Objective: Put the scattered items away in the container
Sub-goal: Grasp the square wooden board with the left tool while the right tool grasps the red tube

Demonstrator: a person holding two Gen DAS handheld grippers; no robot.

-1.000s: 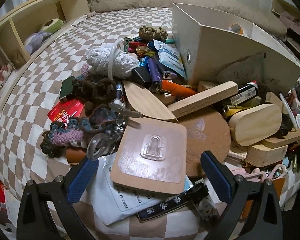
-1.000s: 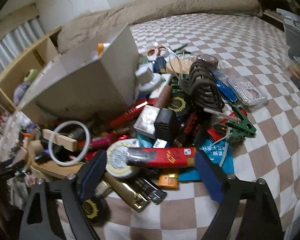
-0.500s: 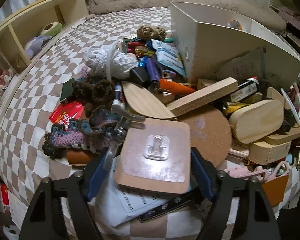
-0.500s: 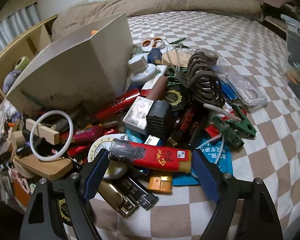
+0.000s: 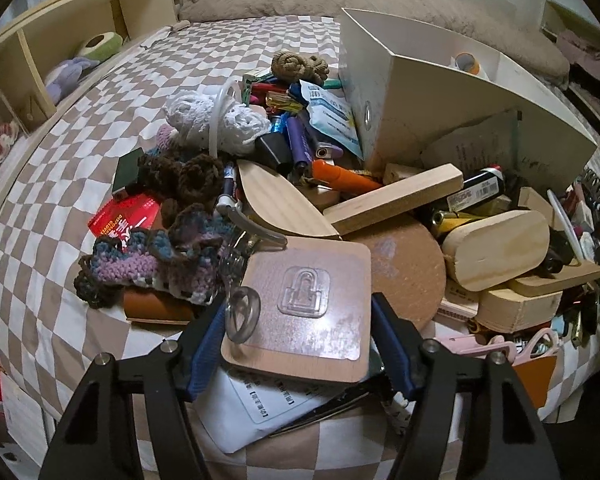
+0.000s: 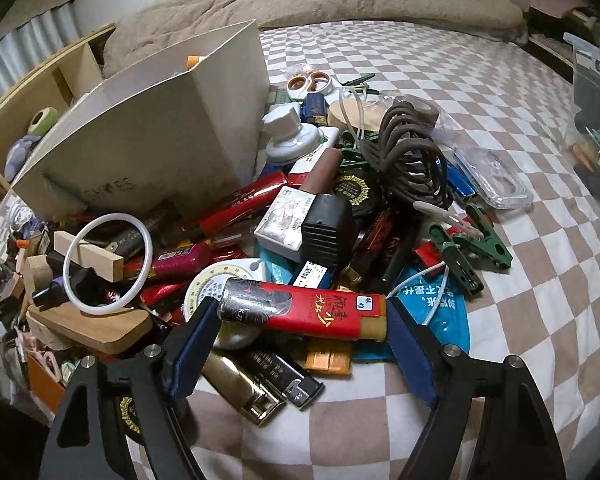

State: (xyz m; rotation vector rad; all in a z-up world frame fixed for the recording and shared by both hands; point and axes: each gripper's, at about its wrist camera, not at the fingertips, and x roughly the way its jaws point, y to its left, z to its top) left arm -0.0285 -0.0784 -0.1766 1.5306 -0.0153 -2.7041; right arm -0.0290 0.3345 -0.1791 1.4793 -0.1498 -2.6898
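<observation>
Checkered brown-and-white bedding covers the bed [image 5: 100, 128] that carries the whole heap, with a wooden shelf unit [image 5: 60, 40] along its far side.

Left tongs [image 5: 298, 350] are clenched on a square wooden board [image 5: 300, 304] with a clear adhesive hook stuck to its face; both blue pads touch the board's side edges. Just beside it on one side lies a crocheted purple-and-blue piece [image 5: 156, 260], and on the other a round cork disc [image 5: 404, 268]. Behind these lie a wooden block [image 5: 392, 198] and a rounded wooden oval [image 5: 496, 248].

Right tongs [image 6: 304, 344] straddle a red tube with a gold cap [image 6: 304, 308]; the pads sit at its two ends, and contact looks likely but I cannot tell whether they truly grip it. Under the tube lie lighters [image 6: 260, 380] and a blue packet [image 6: 436, 304]. Further out are a black plug [image 6: 326, 232], a coiled dark cable [image 6: 408, 160] and green clips [image 6: 472, 248].

A white cardboard box [image 6: 160, 148], the container, stands open-topped behind the heap, on the bed, with clutter touching its walls.
</observation>
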